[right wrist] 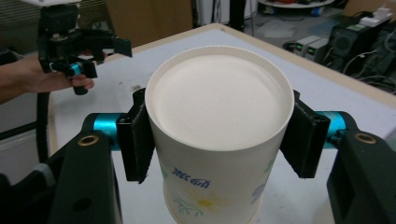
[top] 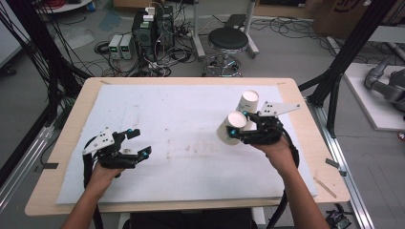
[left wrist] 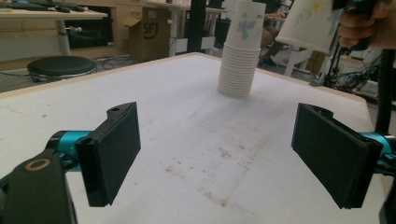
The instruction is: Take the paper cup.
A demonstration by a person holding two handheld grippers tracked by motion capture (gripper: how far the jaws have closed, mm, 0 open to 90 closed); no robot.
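Note:
A white paper cup point(top: 228, 129) with a flower print is held off the table at the right; my right gripper point(top: 238, 124) is shut on its sides. In the right gripper view the cup point(right wrist: 219, 107) shows its recessed base toward the camera, and both black pads point(right wrist: 136, 140) press its wall. Just behind it, an upturned stack of the same cups point(top: 249, 101) stands on the white sheet. My left gripper point(top: 142, 142) hovers low at the left, open and holding nothing. Between its wide jaws in the left gripper view point(left wrist: 222, 154) I see the stack point(left wrist: 240, 60) and the lifted cup point(left wrist: 308, 23).
A stained white foam sheet point(top: 181, 143) covers most of the wooden table point(top: 67, 124). Beyond the far edge are a black stool point(top: 228, 40) and electronics boxes with cables point(top: 148, 33) on the floor. Black frame posts stand at both sides.

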